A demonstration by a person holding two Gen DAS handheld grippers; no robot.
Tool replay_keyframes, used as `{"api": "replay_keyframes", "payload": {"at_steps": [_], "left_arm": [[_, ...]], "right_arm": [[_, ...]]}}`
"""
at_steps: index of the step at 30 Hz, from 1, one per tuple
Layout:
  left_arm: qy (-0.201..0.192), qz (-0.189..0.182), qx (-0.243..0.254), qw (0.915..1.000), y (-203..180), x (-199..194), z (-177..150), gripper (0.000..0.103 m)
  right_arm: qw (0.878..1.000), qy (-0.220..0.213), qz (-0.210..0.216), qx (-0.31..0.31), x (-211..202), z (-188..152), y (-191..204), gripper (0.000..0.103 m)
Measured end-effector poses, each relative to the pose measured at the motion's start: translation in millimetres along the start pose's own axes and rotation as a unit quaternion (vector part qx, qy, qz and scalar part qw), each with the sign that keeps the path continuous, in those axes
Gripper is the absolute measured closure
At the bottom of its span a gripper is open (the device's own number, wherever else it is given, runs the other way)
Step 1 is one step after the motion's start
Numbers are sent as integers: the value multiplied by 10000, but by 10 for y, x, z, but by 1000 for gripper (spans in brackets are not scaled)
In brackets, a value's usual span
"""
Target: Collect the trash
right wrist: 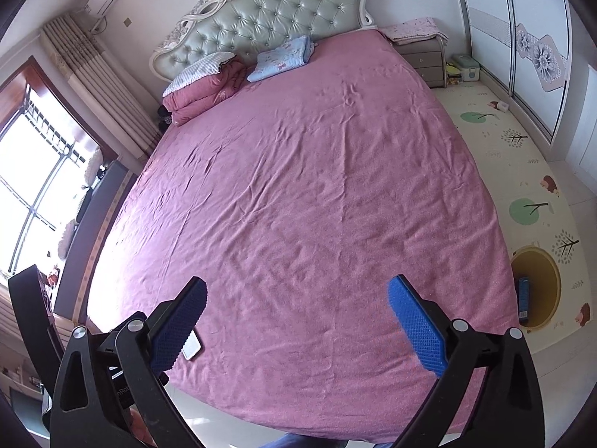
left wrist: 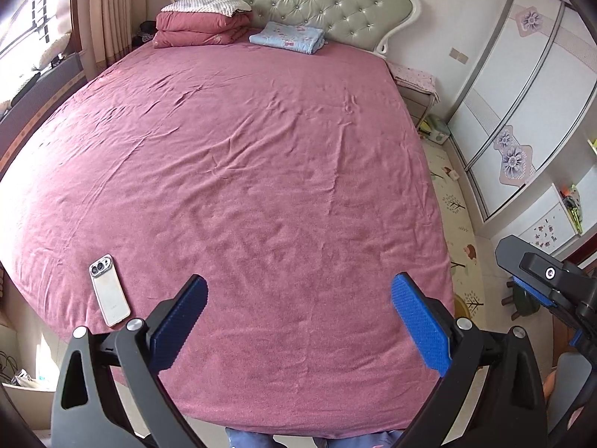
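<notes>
Pink and lightly wrinkled, a sheet covers a wide bed that fills both views, seen from its foot. The left gripper hangs over the near end of the bed, its blue-padded jaws spread wide with nothing between them. The right gripper hangs likewise, jaws fully apart and empty.

A white phone lies flat on the sheet near the foot, left of the left gripper, camera side up. At the head, beside a padded green headboard, sit a folded pink quilt and a folded light-blue blanket. On the patterned floor mat to the right of the bed stands a yellow bin with a blue box inside it. No loose trash shows on the sheet.
</notes>
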State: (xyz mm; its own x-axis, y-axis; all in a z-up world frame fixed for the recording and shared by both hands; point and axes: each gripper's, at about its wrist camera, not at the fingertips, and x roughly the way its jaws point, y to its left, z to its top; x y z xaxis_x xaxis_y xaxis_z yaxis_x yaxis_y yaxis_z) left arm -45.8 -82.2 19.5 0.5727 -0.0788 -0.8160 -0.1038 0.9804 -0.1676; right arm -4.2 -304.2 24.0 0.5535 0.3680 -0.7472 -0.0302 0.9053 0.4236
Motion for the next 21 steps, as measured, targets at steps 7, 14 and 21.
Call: {"api": "replay_keyframes", "payload": {"at_steps": [7,14,21], "left_arm": [[-3,-137,-60,9999,36,-13,7,4],[-118,-252,-14,9996,30,-57,19,4],[-51,-188,61,9998,-6,-9,54,4]], "right_arm": [[9997,-50,-21,244,-30,-34,-83,9],[9993,-13,-87,366,-20,-52,-115,9],[9994,83,55,339,36,-25,-94,9]]}}
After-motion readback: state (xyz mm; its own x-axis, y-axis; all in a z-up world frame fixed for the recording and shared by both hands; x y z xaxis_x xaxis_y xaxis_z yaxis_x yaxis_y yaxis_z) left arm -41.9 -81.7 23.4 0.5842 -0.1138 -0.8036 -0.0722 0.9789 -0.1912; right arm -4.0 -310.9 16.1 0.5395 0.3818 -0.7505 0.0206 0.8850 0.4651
